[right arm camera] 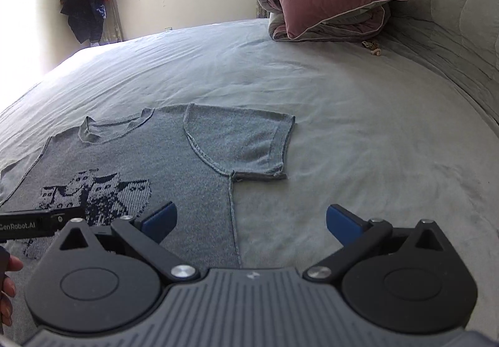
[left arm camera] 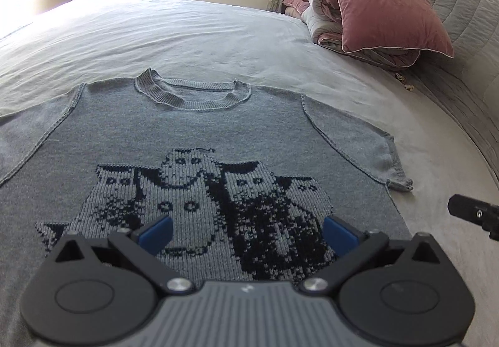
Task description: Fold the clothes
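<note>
In the left wrist view, the left gripper (left arm camera: pixel 246 233) sits at the bottom centre with its blue pads spread wide and nothing between them, hovering above the printed front of the grey knitted top (left arm camera: pixel 193 141). The top lies flat on the bed sheet (left arm camera: pixel 193 35), collar toward the upper middle, one short sleeve ending at centre right. Open sheet stretches above the collar to the far bed edge and along the right side toward the quilted headboard (left arm camera: pixel 467 44). A pink pillow (left arm camera: pixel 383 1) leans on a folded duvet (left arm camera: pixel 324 19) at upper right. The tip of the right gripper (left arm camera: pixel 474 213) enters at the right edge.

In the right wrist view, the right gripper (right arm camera: pixel 251 222) fills the bottom, its pads likewise wide apart and empty, over the top's (right arm camera: pixel 174 156) side seam. The sleeve lies at centre; bare sheet (right arm camera: pixel 374 144) spreads to the right. The left gripper's arm (right arm camera: pixel 34 224) and a person's fingers (right arm camera: pixel 11 278) show at lower left.
</note>
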The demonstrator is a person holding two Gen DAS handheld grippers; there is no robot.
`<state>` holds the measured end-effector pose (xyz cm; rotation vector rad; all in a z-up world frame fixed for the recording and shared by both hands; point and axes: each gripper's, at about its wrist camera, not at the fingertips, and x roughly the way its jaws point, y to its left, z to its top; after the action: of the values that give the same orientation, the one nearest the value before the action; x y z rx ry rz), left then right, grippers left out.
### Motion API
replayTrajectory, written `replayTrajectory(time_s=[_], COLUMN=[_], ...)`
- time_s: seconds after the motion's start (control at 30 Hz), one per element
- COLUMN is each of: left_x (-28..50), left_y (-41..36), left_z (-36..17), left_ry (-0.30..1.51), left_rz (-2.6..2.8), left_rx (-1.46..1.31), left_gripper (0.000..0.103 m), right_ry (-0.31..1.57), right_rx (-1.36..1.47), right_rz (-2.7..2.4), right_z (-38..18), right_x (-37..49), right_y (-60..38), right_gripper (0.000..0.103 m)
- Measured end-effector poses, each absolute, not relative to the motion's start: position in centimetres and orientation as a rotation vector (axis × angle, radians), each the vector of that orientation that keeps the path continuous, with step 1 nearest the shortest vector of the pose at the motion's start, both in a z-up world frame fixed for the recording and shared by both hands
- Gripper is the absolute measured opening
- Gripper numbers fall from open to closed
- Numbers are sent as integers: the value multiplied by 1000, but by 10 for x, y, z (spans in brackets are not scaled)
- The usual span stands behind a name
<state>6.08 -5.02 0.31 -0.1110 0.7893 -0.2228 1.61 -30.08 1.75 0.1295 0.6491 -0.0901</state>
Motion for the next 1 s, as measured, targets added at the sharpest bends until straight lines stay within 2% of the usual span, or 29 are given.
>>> replayTrajectory(time_s=[0.17,0.3,0.57,0.73,0.77,0.83,0.9,0.93,0.97,1.0], left_x=[79,96,147,187,195,210,220,224,229,232], left_y=[-62,-71,-93,-95,-94,-95,-99,-102,-105,-108], left_z=[3,6,6,-9,-14,-20,-22,-23,-24,-25], left_ry=[807,796,698,572,574,599,629,645,660,668], left_rz=[-224,-240,-350,-470,-482,-496,-480,-467,-455,-455], left_rx=[-74,-52,51,51,25,-46,-123,-160,-197,-227], left_gripper=[102,102,102,102,101,91,78,75,68,67], right_ry=[616,665,730,605,593,567,545,535,524,513], right_rx=[210,288,373,527,542,572,610,629,648,668], right_rz=[-67,-6,2,57,81,130,138,141,144,146], right_z=[15,-5,-41,-59,-59,-60,-63,-64,-65,-67], right_x=[63,94,136,126,125,124,126,127,127,128], right_y=[-309,-322,-357,-379,-384,-393,-401,-404,-408,-411], right_gripper=[103,103,103,103,103,103,95,87,84,83])
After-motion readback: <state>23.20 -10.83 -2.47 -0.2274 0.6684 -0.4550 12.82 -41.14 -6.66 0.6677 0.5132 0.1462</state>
